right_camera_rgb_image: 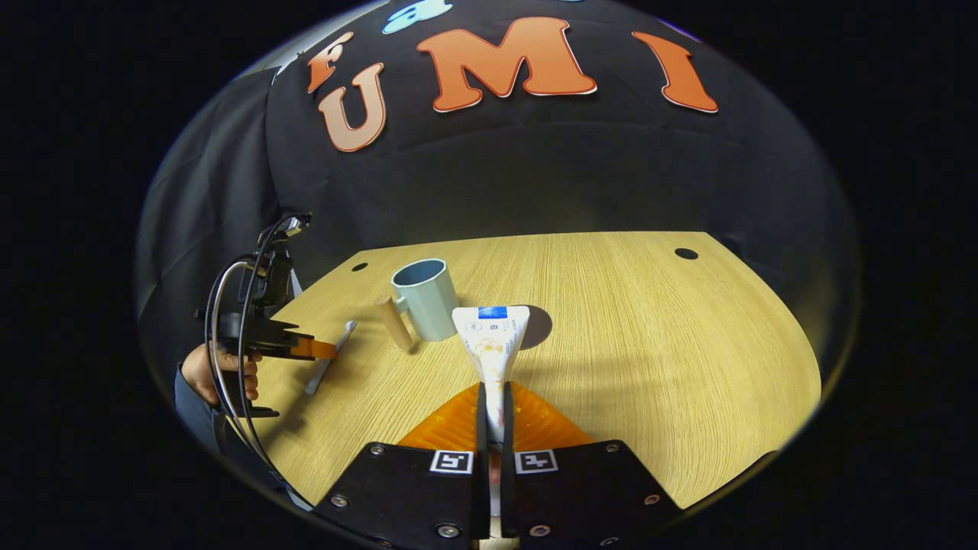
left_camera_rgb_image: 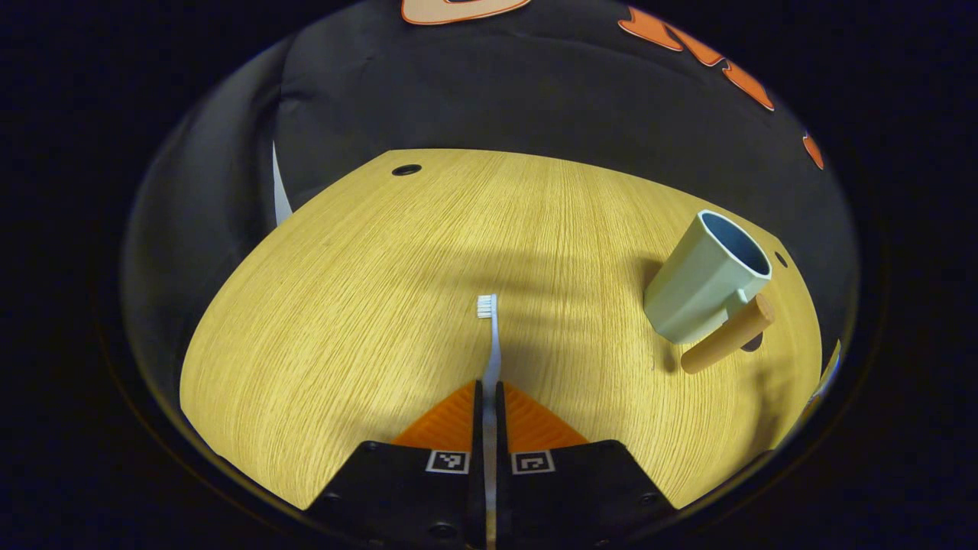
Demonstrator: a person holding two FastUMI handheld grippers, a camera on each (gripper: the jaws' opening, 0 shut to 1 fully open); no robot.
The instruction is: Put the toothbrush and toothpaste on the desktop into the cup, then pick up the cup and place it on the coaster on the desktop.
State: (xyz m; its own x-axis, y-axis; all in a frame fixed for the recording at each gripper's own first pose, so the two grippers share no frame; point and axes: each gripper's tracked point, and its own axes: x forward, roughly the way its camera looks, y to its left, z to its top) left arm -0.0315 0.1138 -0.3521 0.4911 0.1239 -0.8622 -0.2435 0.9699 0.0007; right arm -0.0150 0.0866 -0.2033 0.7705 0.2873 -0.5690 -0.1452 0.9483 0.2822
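left gripper view: left claw [left_camera_rgb_image: 490, 393] is clenched on the toothbrush [left_camera_rgb_image: 491, 344], right claw [right_camera_rgb_image: 494, 397] on the toothpaste [right_camera_rgb_image: 493, 344]. the cup [left_camera_rgb_image: 703, 279] stands on the worktop [left_camera_rgb_image: 382, 305]; a wrong angle could tip it.

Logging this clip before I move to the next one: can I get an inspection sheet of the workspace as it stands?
Surface: wooden desktop, with small round holes near its far edge.
Job's things: toothbrush clamped in the left gripper, bristles pointing away. Toothpaste clamped in the right gripper. Cup, pale blue-green with a wooden handle, upright, nothing in it. Coaster, dark and round, beside the cup, partly hidden by the toothpaste.
Clutter: nothing seen.
Grippers: both shut on their items; a hand holds the left one.
Cables: black cables loop over the left gripper.
Surroundings: black cloth wall.
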